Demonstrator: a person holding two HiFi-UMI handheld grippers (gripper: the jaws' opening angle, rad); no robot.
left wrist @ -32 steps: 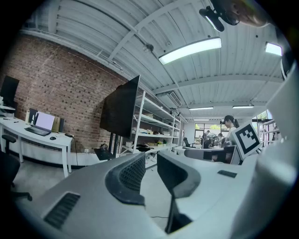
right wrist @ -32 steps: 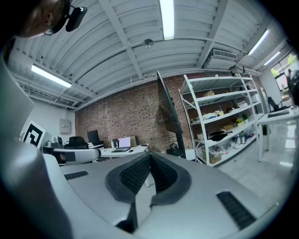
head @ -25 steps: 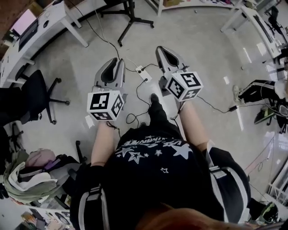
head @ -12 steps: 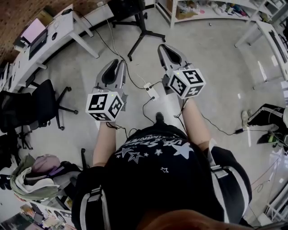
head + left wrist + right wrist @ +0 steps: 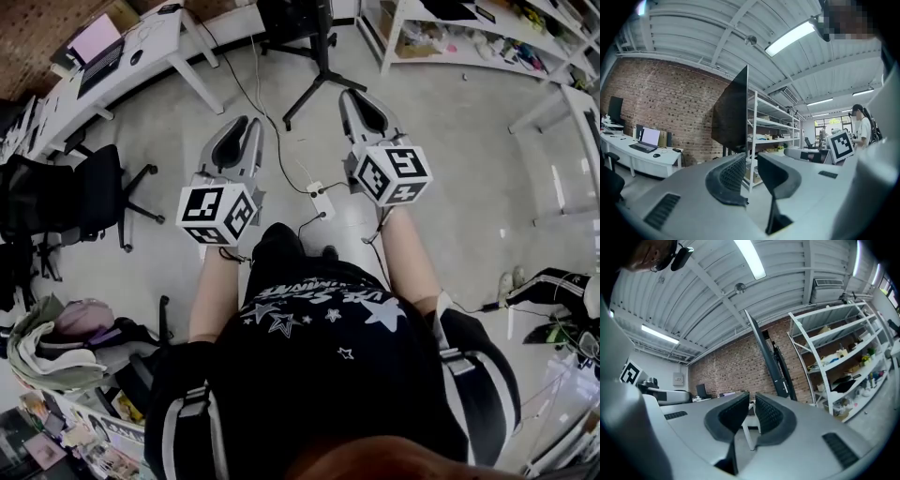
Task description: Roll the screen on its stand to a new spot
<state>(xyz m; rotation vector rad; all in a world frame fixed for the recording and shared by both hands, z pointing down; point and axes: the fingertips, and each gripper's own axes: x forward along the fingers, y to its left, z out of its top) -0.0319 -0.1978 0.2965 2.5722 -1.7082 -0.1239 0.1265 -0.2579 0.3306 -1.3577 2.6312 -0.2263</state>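
Observation:
The dark screen [image 5: 733,112] on its black stand stands ahead of me, in front of the brick wall. In the right gripper view the screen [image 5: 768,359] shows edge-on on its post. The head view shows the stand's splayed legs [image 5: 319,77] on the floor beyond both grippers. My left gripper [image 5: 251,123] is held out in the air, its jaws close together with nothing in them. My right gripper [image 5: 349,95] hangs beside it, its jaws just beginning to part, also holding nothing. Neither gripper touches the stand.
A white power strip [image 5: 321,200] and black cables lie on the floor under my hands. White desks with a laptop [image 5: 101,52] run along the left, with a black office chair [image 5: 89,197]. White shelving [image 5: 469,37] stands right of the screen.
I have walked forward: the stand's legs, the desks and the shelving have slid down the head view towards me. Both grippers keep the same raised pose.

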